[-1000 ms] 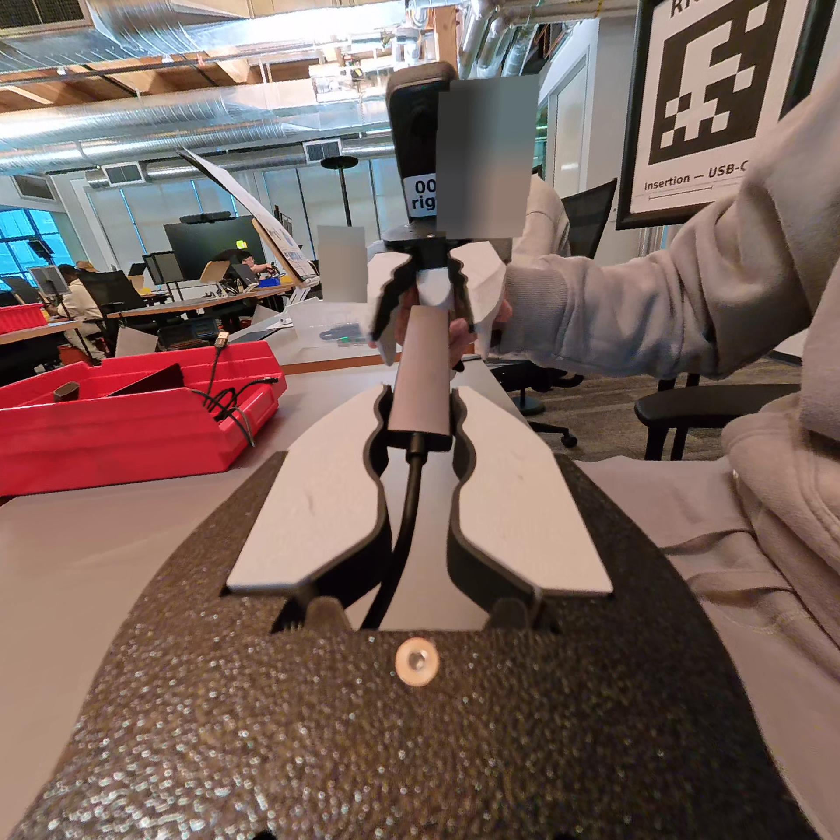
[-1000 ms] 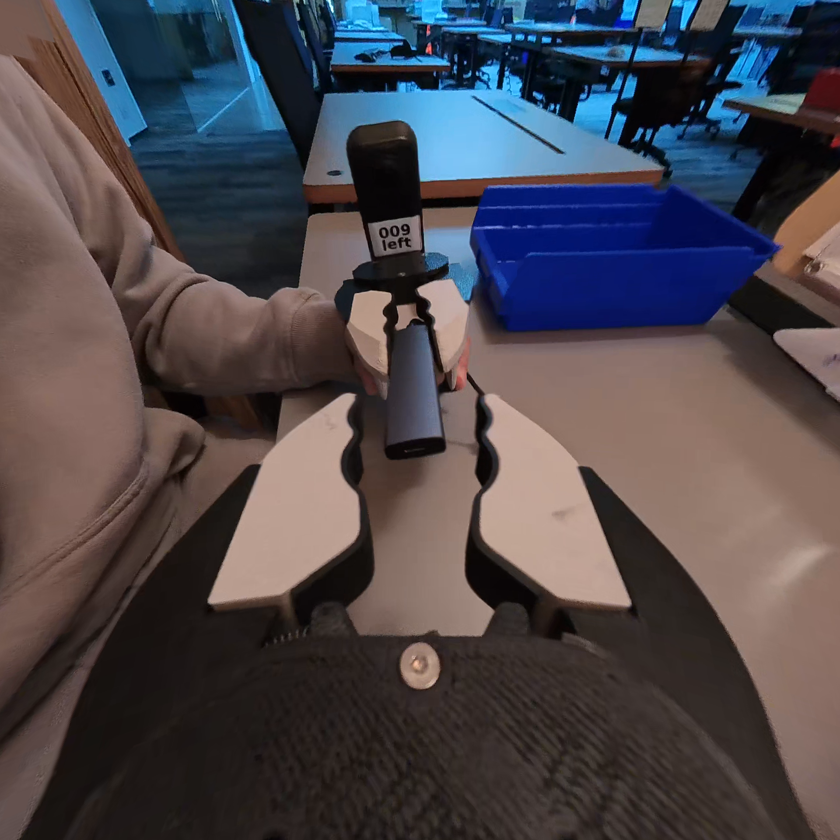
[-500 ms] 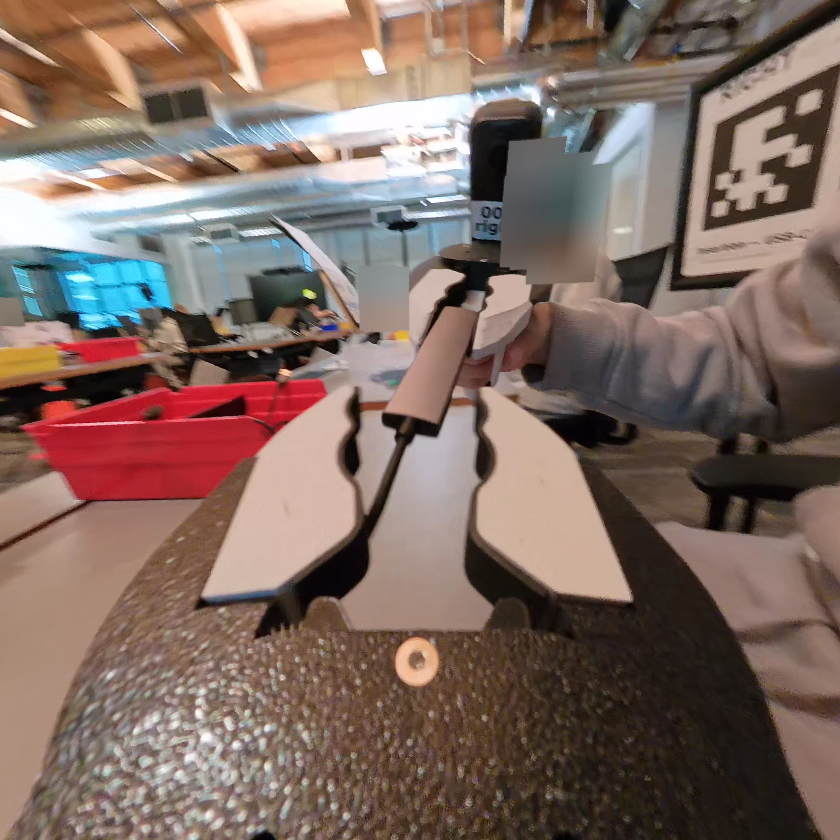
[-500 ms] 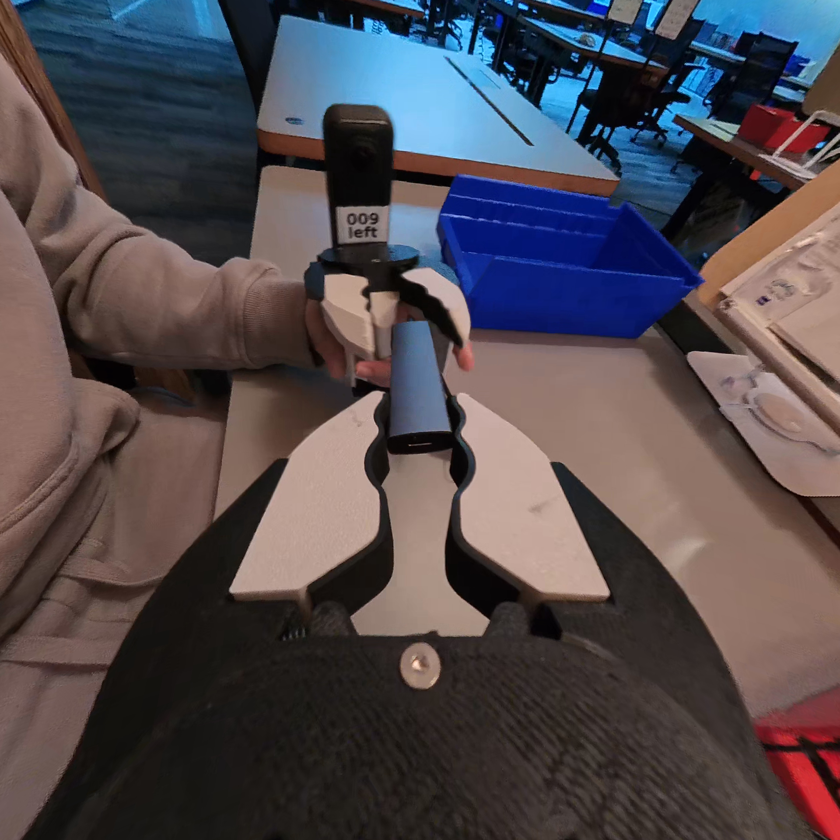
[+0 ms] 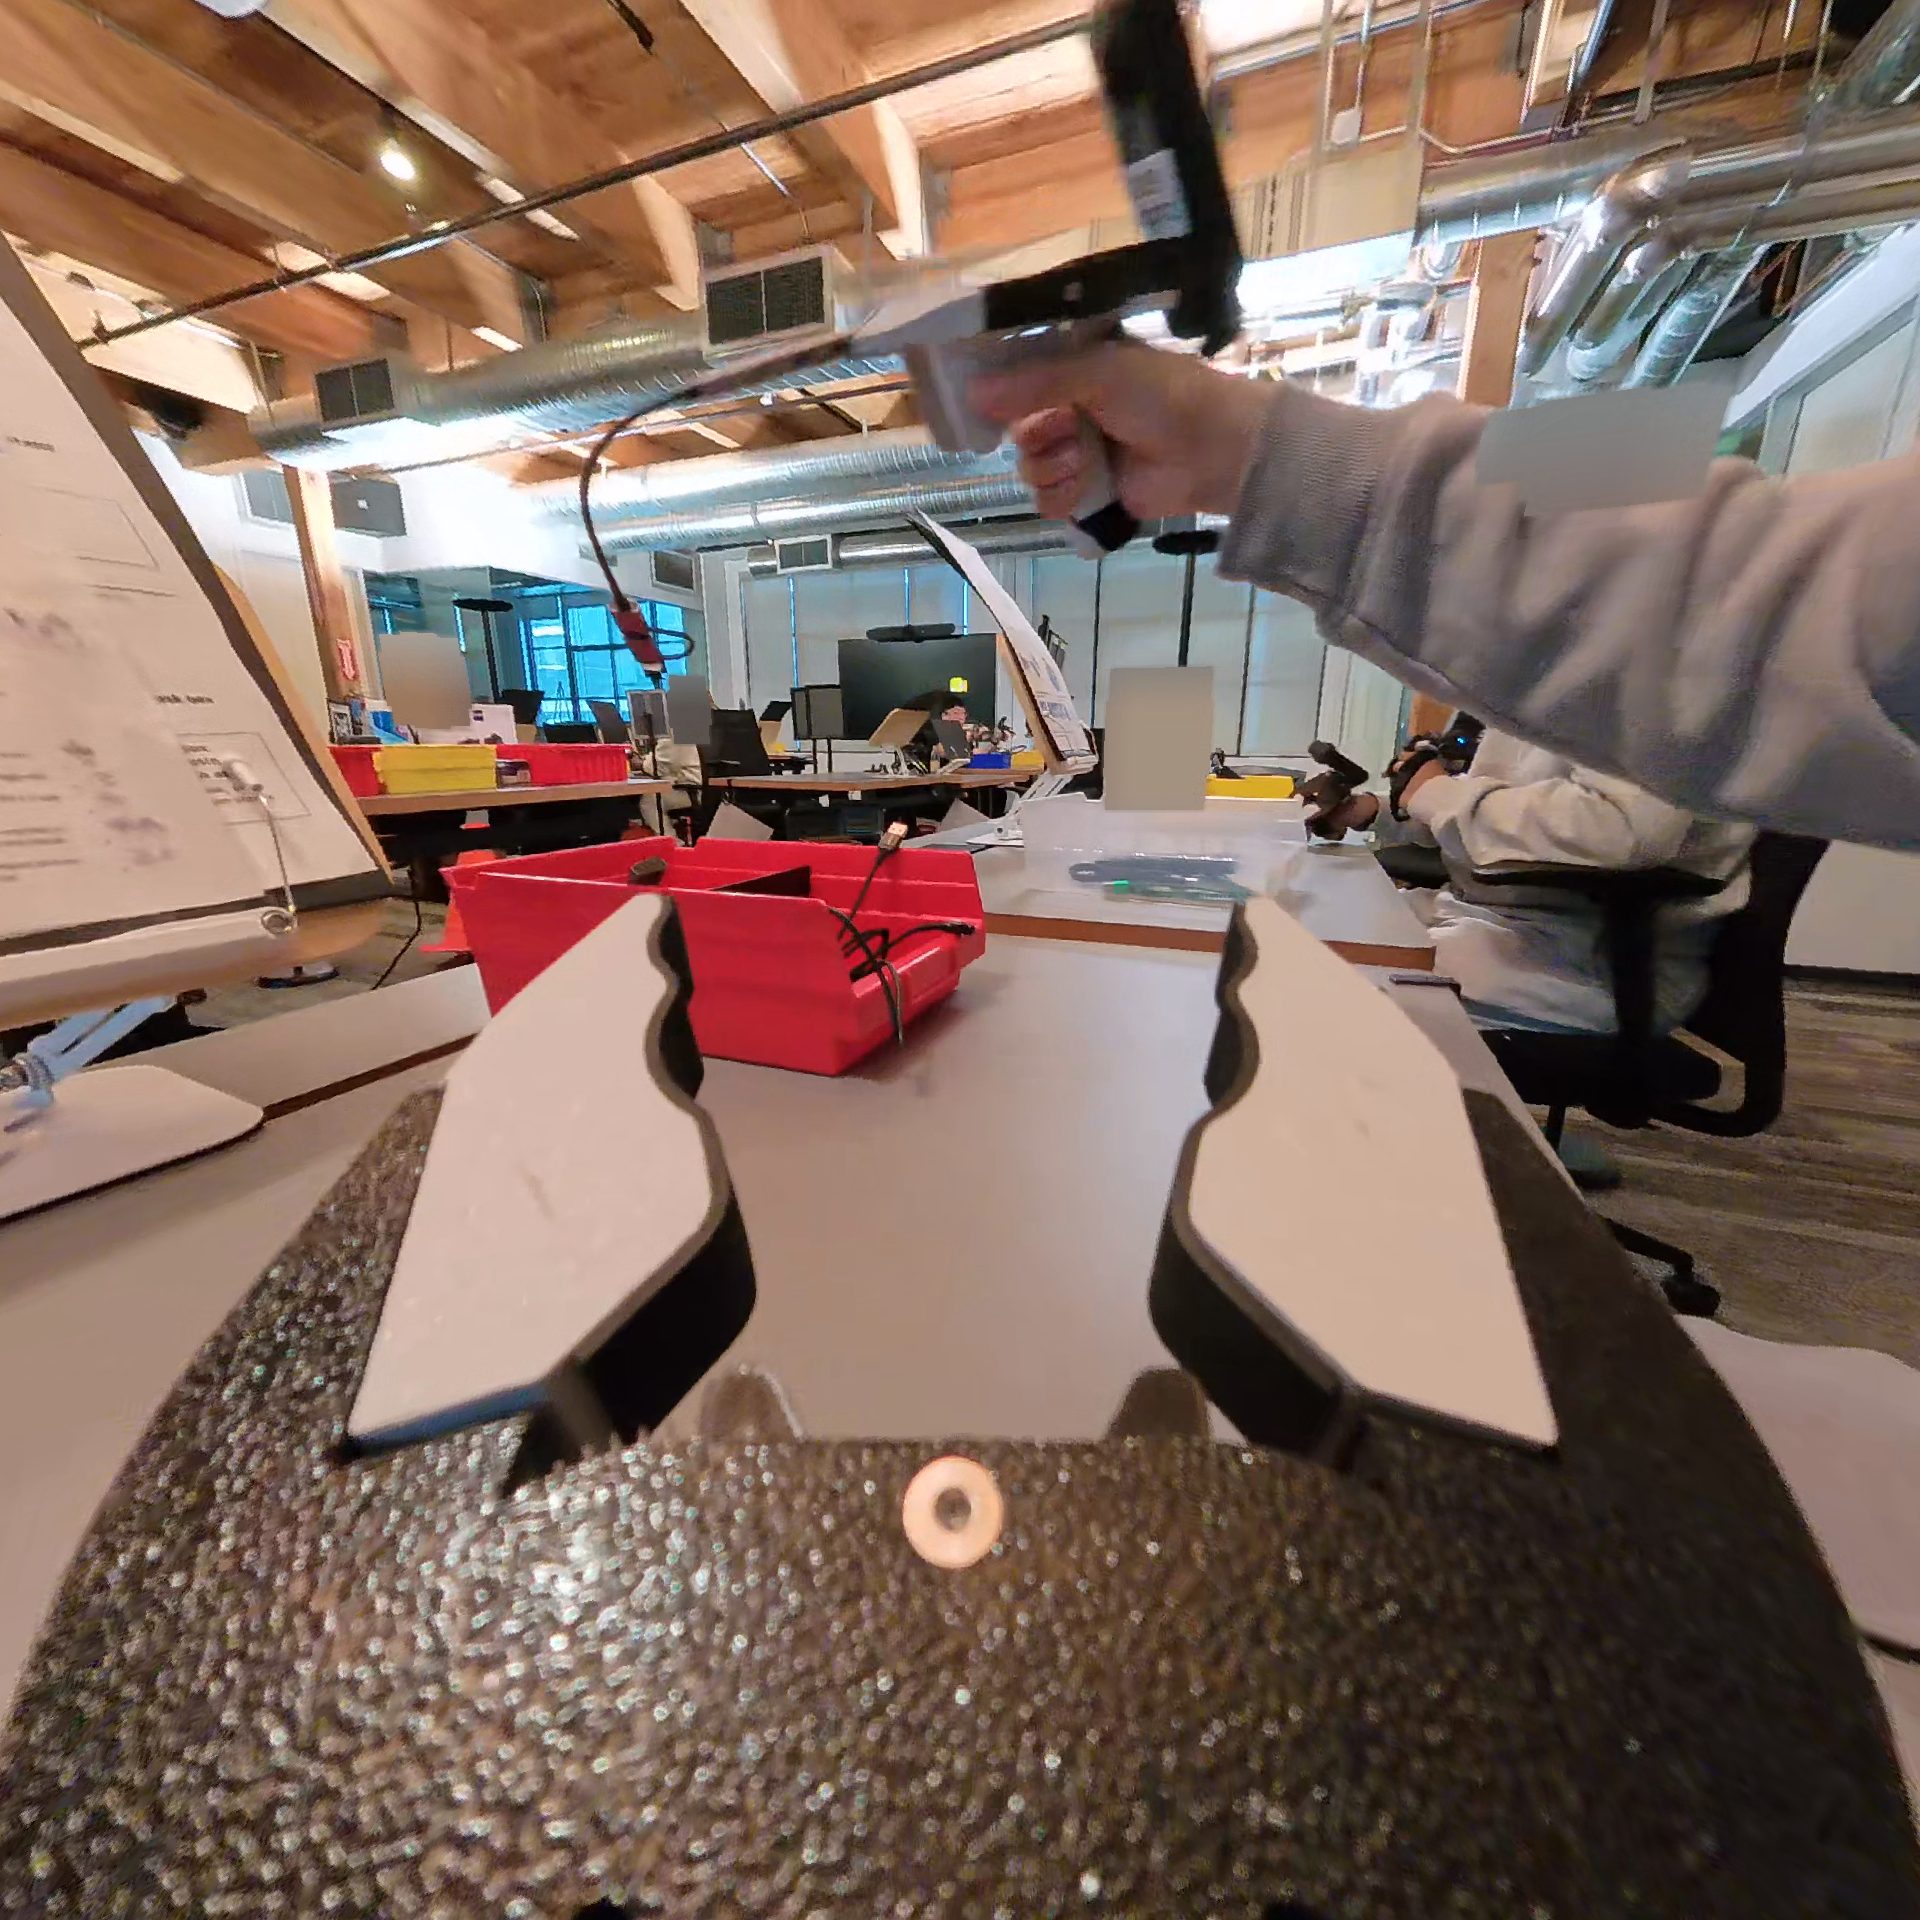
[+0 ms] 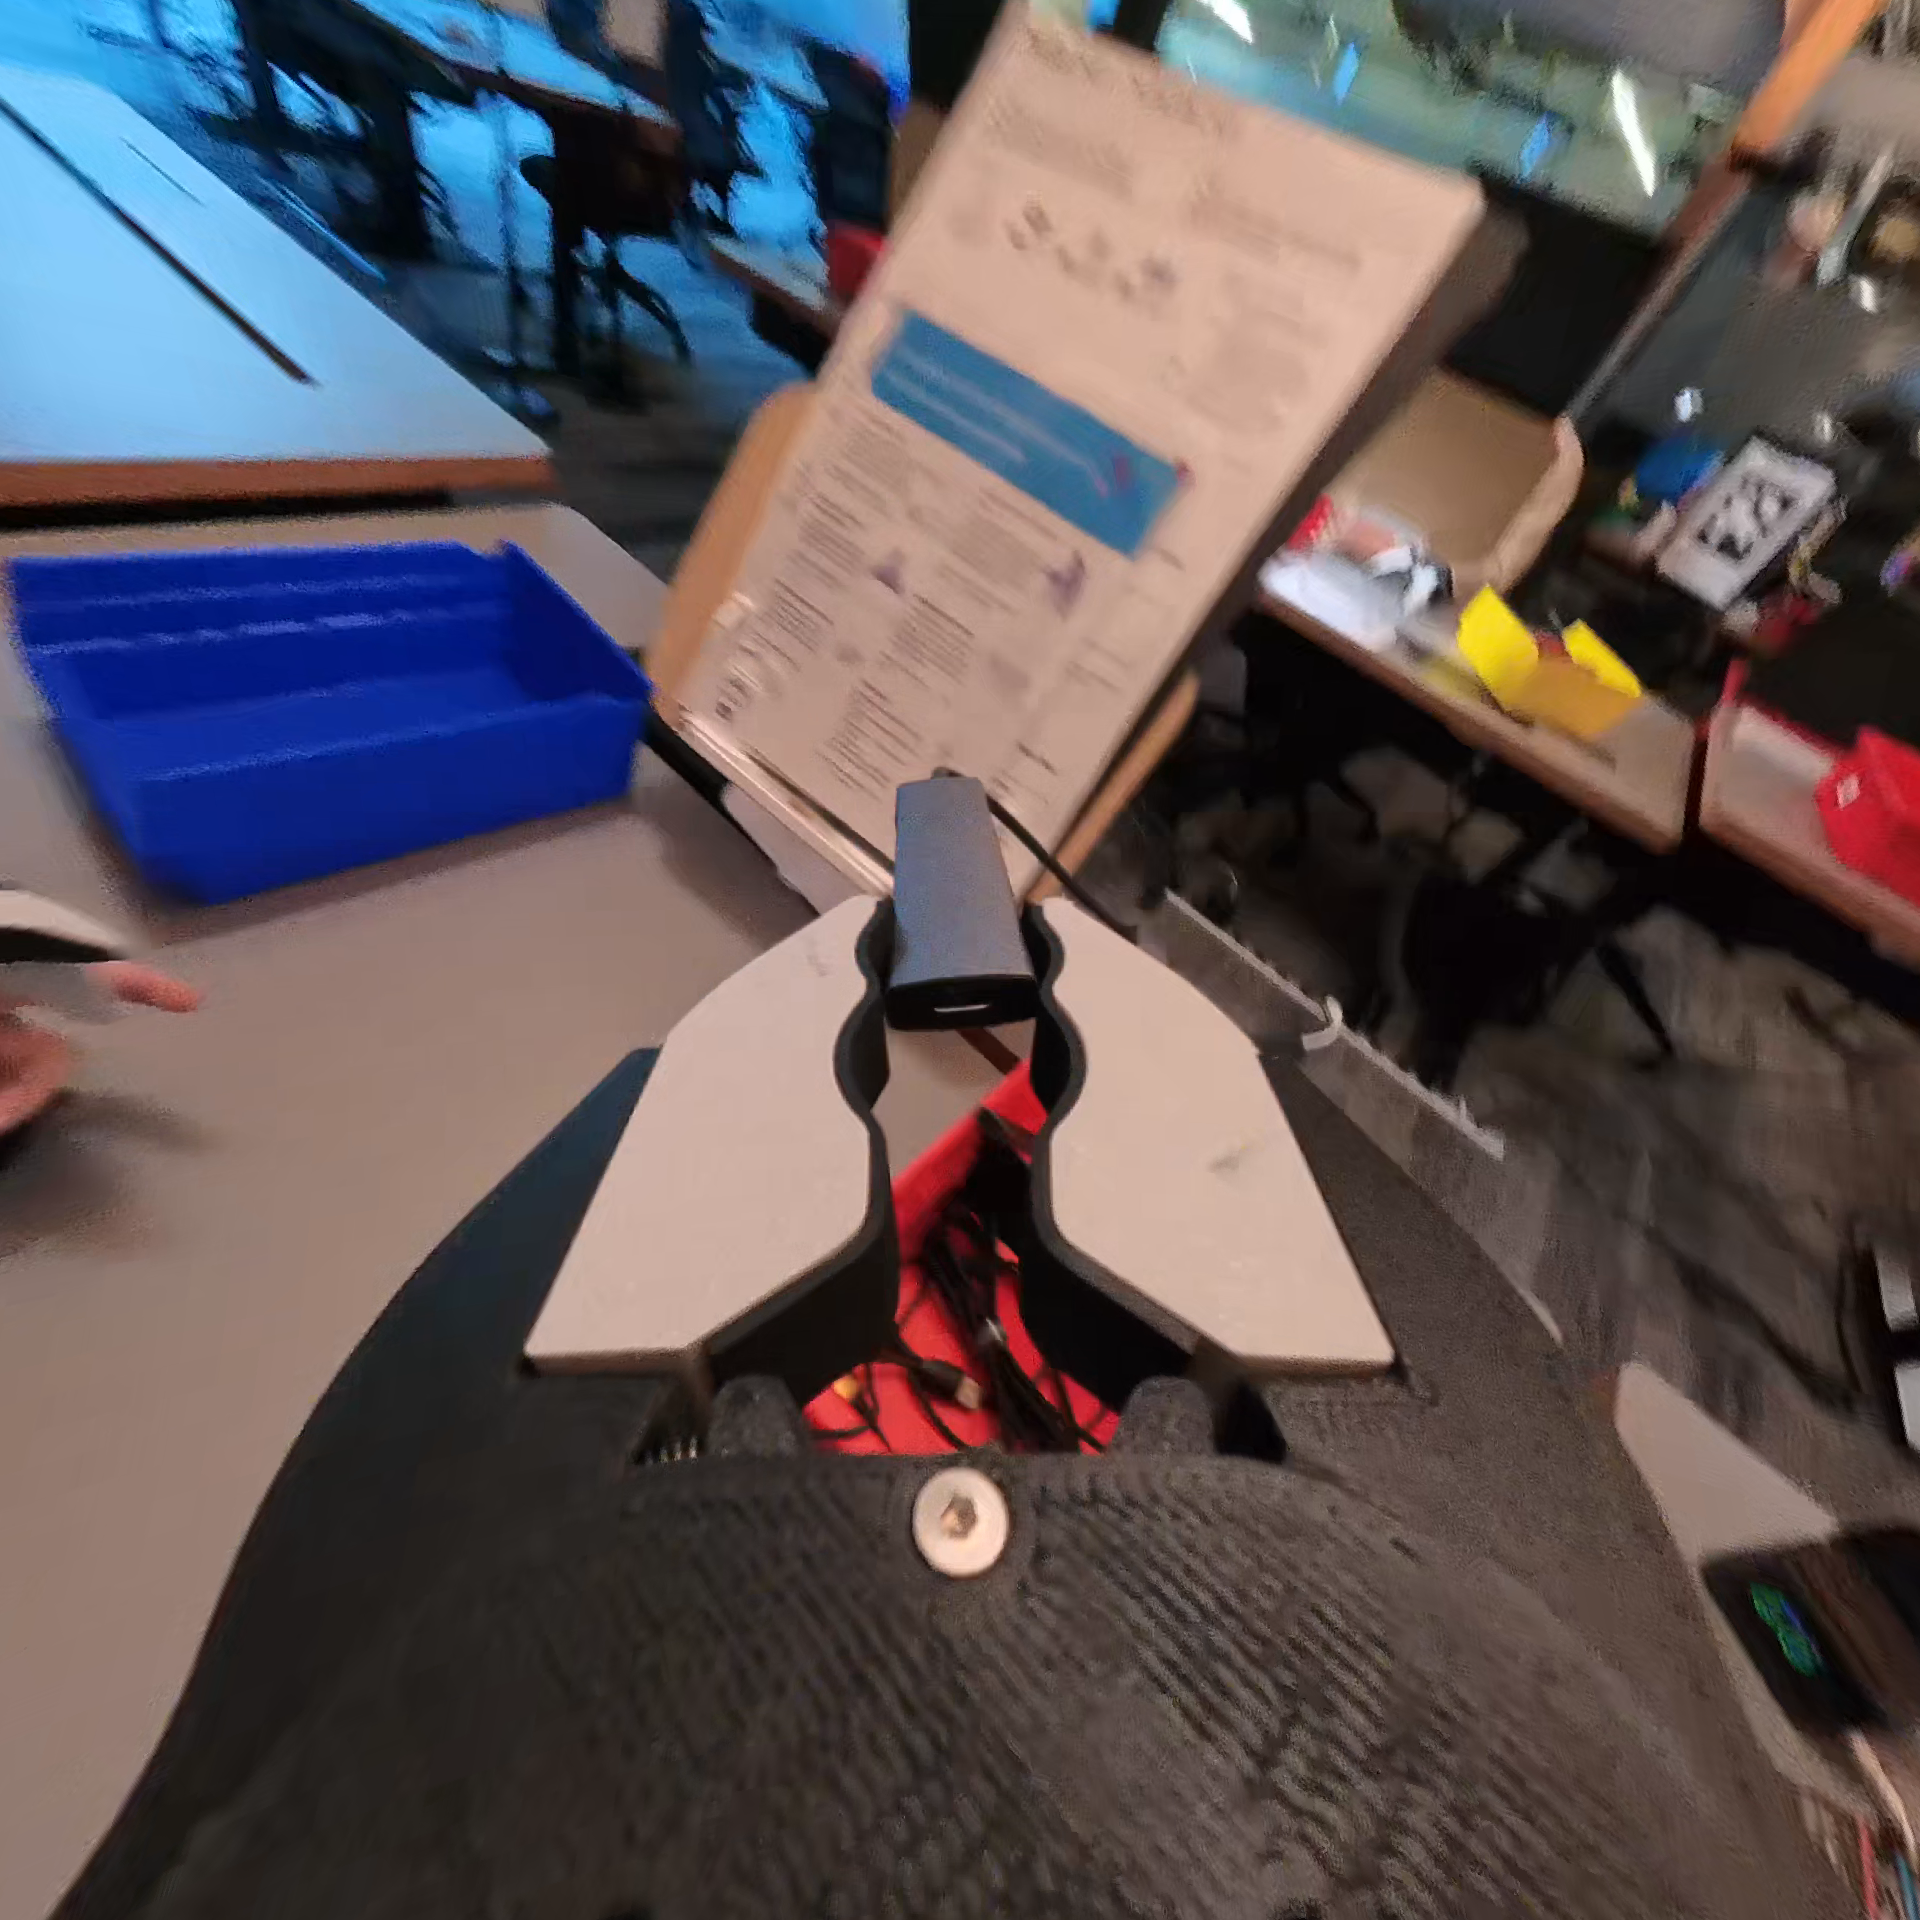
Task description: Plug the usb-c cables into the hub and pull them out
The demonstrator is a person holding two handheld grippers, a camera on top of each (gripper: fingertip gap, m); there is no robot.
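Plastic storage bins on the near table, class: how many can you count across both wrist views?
2: a red plastic bin holding black cables, ahead of the left gripper, and a blue plastic bin at the table's far side. More bins sit on distant tables.

The left gripper (image 5: 951, 1049) hangs over the table (image 5: 966, 1226), its fingers spread wide with nothing between them. Ahead of it on the table stands a bin (image 5: 727, 935) with cables (image 5: 883, 945) in it. The right gripper (image 6: 956, 997), raised above the bin, clamps the hub (image 6: 951, 914) at its fingertips. Another bin (image 6: 312, 707) sits to its left, a tilted board (image 6: 1039, 499) behind the hub.
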